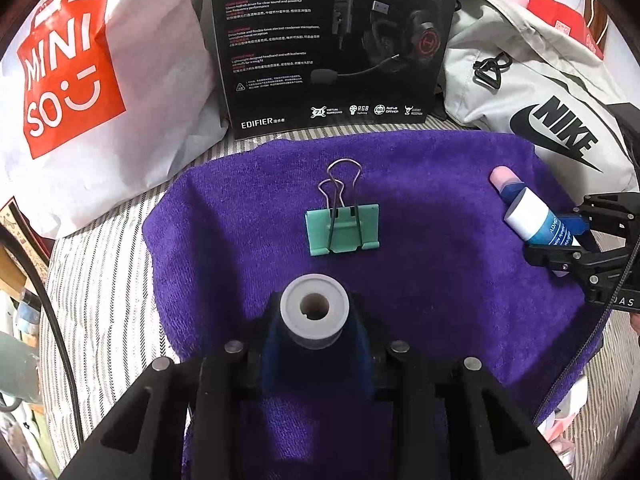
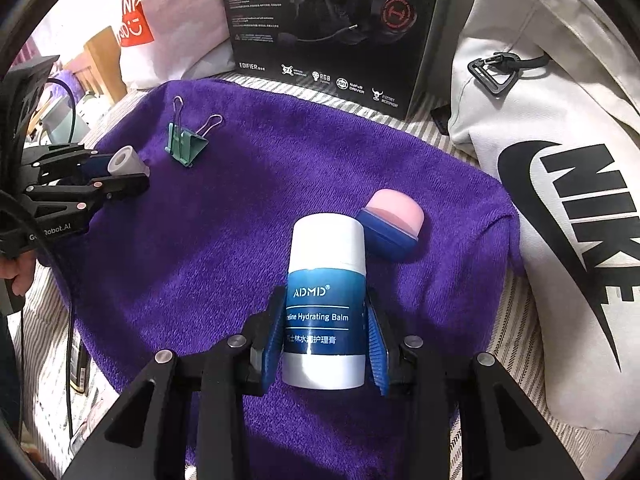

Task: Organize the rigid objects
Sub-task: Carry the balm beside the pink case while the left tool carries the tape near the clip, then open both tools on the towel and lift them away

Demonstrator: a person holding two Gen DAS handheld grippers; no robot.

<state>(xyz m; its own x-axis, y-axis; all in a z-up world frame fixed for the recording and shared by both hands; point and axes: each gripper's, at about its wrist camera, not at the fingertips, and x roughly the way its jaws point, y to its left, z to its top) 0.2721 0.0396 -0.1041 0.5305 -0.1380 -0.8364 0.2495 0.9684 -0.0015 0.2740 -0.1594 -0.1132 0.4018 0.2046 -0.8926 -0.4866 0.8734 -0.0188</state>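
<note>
Balm tube (image 2: 326,304): white and blue cylinder, clamped between the blue pads (image 2: 378,350) of the right gripper (image 2: 325,344). Long axis runs forward along the fingers, white cap end leading, over the purple towel (image 2: 260,200).

Pink-topped cap (image 2: 390,230): blue base, pink dome, lying on the towel just ahead and slightly right of the tube's front end, very near or touching it; contact cannot be told. Nearest arm: right.

Grey spool (image 1: 314,312): short cylinder with a centre bore, clamped in the left gripper (image 1: 314,340), bore facing forward, over the near part of the towel.

Binder clip (image 1: 342,230): green, wire handles pointing away, lying on the towel straight ahead of the left gripper and apart from the spool. Nearest arm: left.

Judgement: both grippers are loaded, so each must set down its piece before taking another. Where the pieces are meant to go cannot be told.

Surround: headset box (image 1: 332,40) beyond the towel, white bags to either side.
</note>
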